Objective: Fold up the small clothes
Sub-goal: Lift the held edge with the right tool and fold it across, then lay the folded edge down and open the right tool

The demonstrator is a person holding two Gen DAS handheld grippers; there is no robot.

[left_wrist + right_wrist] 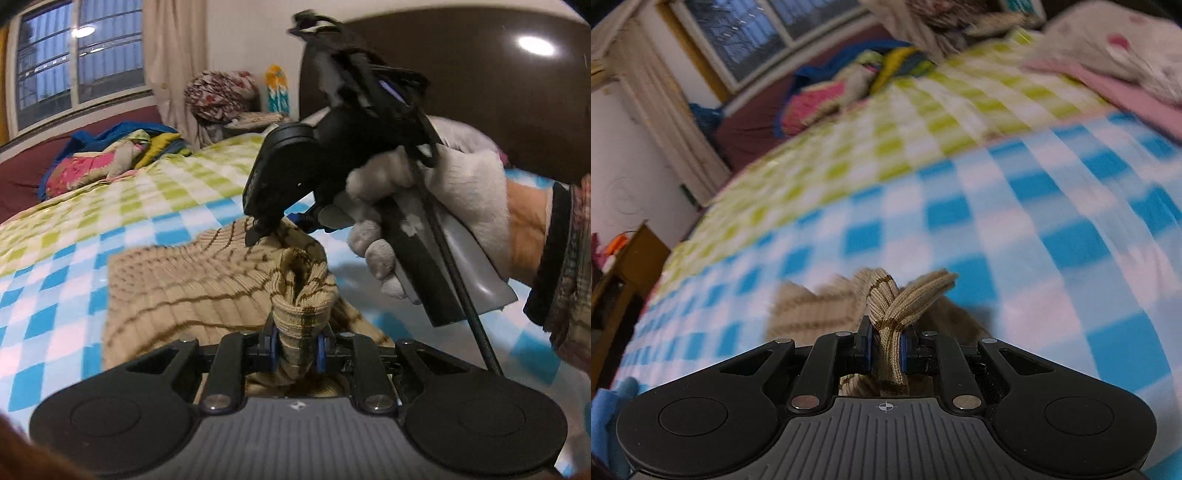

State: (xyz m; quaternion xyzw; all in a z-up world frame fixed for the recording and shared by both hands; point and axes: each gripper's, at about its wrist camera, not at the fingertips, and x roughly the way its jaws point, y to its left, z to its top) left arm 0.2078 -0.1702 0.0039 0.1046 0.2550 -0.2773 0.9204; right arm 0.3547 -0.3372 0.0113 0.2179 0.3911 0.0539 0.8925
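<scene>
A beige ribbed knit garment with brown stripes (177,280) lies on the checked bedspread (74,229). My left gripper (300,343) is shut on a bunched edge of it, which stands up between the fingers. My right gripper (886,350) is shut on another bunched edge of the same garment (812,310) and lifts it off the bed. In the left wrist view the right gripper (264,230), held by a white-gloved hand (443,206), touches the garment's far edge just ahead.
A pile of colourful clothes (110,158) lies at the bed's far side under the window (74,62). A pink and white pillow (1115,62) is at the far right. A dark headboard (480,74) stands behind. A wooden piece of furniture (624,273) is left of the bed.
</scene>
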